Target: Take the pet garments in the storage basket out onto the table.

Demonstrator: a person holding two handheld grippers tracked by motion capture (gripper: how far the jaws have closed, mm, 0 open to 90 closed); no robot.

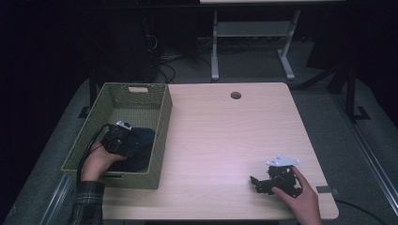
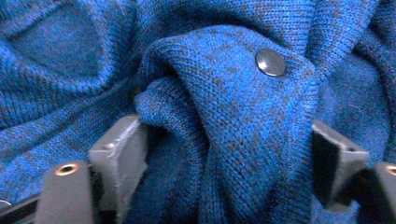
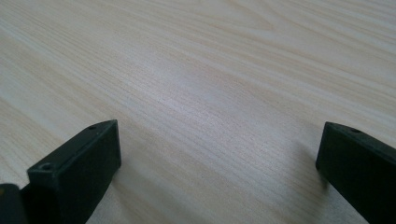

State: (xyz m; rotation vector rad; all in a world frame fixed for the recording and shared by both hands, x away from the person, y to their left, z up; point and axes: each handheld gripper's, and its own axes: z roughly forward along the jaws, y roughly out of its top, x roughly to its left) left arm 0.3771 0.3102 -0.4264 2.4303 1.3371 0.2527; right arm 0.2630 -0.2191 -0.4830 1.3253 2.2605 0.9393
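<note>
Blue knit, a sweater [image 2: 233,116] with a dark snap button [image 2: 271,62], lies bunched in the near end of the green woven basket [image 1: 162,122] at the left edge of the counter [image 1: 234,140]. The left gripper [image 1: 126,139] reaches down into that basket, and its own view shows a thick fold of the knit standing between the jaws, which are set wide on either side of it; the pads seem to brush the fabric but I would not call it pinched yet, so I judge it open with the fold ready to be taken. To do the grasp well, the jaws should sink a little deeper so they catch several layers rather than the top ridge, close squarely across the fold below the snap button, and only then lift straight up clear of the basket wall. The right gripper [image 1: 270,183] rests low on the bare counter near the right front corner, its jaws spread wide with nothing between them. From above, the sweater reads merely as a dark mass under the hand; the left gripper view supplies the weave, the button and the fold's place between the jaws, while the high view supplies the basket and both hands' positions.
</note>
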